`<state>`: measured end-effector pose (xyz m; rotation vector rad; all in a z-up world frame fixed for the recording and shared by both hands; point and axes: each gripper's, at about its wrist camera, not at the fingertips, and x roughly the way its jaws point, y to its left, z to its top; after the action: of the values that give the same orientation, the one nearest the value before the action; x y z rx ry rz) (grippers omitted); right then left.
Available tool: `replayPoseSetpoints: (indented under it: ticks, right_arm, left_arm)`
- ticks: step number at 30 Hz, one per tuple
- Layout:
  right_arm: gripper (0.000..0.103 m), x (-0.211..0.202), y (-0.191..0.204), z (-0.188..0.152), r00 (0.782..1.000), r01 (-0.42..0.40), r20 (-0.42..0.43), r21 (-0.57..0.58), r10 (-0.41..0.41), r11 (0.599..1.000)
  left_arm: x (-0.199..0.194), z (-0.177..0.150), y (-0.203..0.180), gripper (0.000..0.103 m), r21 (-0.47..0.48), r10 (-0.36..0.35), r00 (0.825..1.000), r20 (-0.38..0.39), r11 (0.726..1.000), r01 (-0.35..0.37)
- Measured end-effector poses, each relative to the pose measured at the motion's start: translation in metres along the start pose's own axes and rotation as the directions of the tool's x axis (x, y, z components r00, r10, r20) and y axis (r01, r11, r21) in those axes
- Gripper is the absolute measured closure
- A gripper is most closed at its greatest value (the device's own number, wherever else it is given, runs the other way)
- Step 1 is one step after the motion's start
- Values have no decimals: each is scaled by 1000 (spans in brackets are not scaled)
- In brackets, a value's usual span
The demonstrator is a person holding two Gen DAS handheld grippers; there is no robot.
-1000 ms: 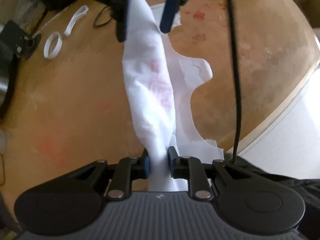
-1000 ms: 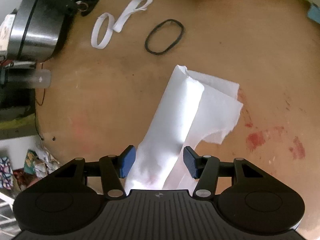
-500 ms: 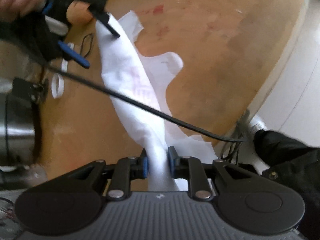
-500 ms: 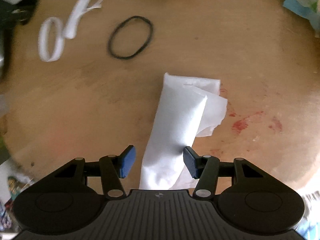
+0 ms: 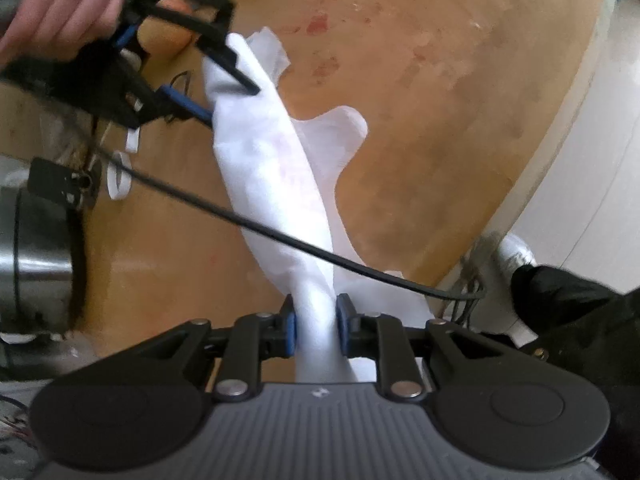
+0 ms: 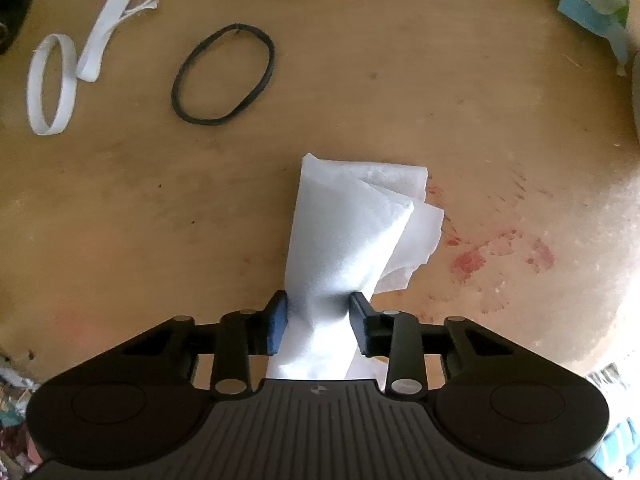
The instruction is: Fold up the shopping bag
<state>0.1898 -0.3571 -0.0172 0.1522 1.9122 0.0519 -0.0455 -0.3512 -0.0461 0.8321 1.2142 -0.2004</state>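
Observation:
The white shopping bag [image 5: 272, 168] lies gathered into a long narrow strip on the round wooden table [image 5: 440, 120], one handle cut-out spread to its right. My left gripper [image 5: 314, 320] is shut on the strip's near end. At the far end a hand [image 5: 60, 12] holds my right gripper [image 5: 232, 100], whose jaws are closing on the bag. In the right wrist view the bag [image 6: 352, 216] narrows where it is pinched in the right gripper [image 6: 318, 318], and its folded end rests on the table beyond.
A black elastic loop [image 6: 224, 76] and a white strap [image 6: 80, 52] lie past the bag. A metal pot [image 5: 36, 236] stands at the left. A black cable [image 5: 280, 236] crosses over the bag. The table's pale rim [image 5: 540, 152] runs on the right. Red stains [image 6: 468, 260] mark the wood.
The right gripper's jaws have narrowed from wide apart onto the bag. In the left wrist view the right gripper has swung to the upper left, and the cable now crosses the bag.

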Motion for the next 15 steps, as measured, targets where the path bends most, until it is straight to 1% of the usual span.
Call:
replayPoseSetpoints:
  ticks: [2, 3, 4, 5, 6, 7, 8, 9, 10, 11, 12, 13, 14, 15]
  right_arm:
    - [74, -2, -8, -4, 999, -48, 17, -10, 48, 999]
    - [75, -3, -11, -6, 997, -66, 24, -16, 66, 998]
    - [75, -4, -15, -8, 995, -91, 34, -26, 91, 996]
    - [76, -5, -21, -11, 991, -126, 48, -43, 128, 991]
    - [77, -6, -25, -14, 986, -152, 58, -52, 155, 987]
    - [77, -7, -30, -17, 981, -177, 67, -64, 181, 982]
    - [78, -8, -37, -21, 971, -217, 80, -88, 224, 972]
    - [78, -8, -43, -23, 962, -250, 89, -108, 260, 962]
    - [79, -8, -49, -26, 951, -282, 97, -127, 294, 951]
    - [80, -8, -55, -28, 940, -311, 102, -138, 326, 940]
    - [80, -7, -60, -29, 929, -338, 107, -146, 354, 930]
    - [80, -6, -67, -31, 915, -370, 112, -155, 388, 916]
    - [81, -4, -76, -33, 894, -411, 120, -166, 432, 896]
    - [81, -2, -84, -33, 876, -443, 125, -174, 466, 879]
  left_arm:
    - [-1, -2, 8, 78, -34, -42, 999, 14, 999, 42]
    - [-2, -5, 16, 78, -67, -87, 996, 31, 994, 89]
    - [-5, -9, 29, 77, -112, -141, 988, 57, 983, 146]
    - [-8, -16, 43, 75, -162, -197, 976, 94, 964, 210]
    - [-9, -18, 47, 75, -174, -209, 972, 104, 959, 225]
    - [-12, -25, 61, 74, -227, -256, 956, 142, 932, 284]
    - [-15, -34, 78, 74, -281, -312, 930, 194, 891, 358]
    - [-16, -40, 90, 73, -313, -350, 908, 230, 857, 409]
    - [-17, -45, 96, 72, -331, -369, 895, 250, 837, 437]
    - [-17, -52, 110, 71, -365, -403, 868, 290, 792, 490]
    - [-17, -55, 113, 70, -375, -414, 859, 302, 776, 506]
    - [-15, -62, 124, 69, -402, -444, 832, 332, 732, 550]
    - [-14, -66, 130, 68, -417, -458, 818, 347, 706, 572]
    - [-12, -71, 136, 67, -435, -480, 798, 365, 670, 602]
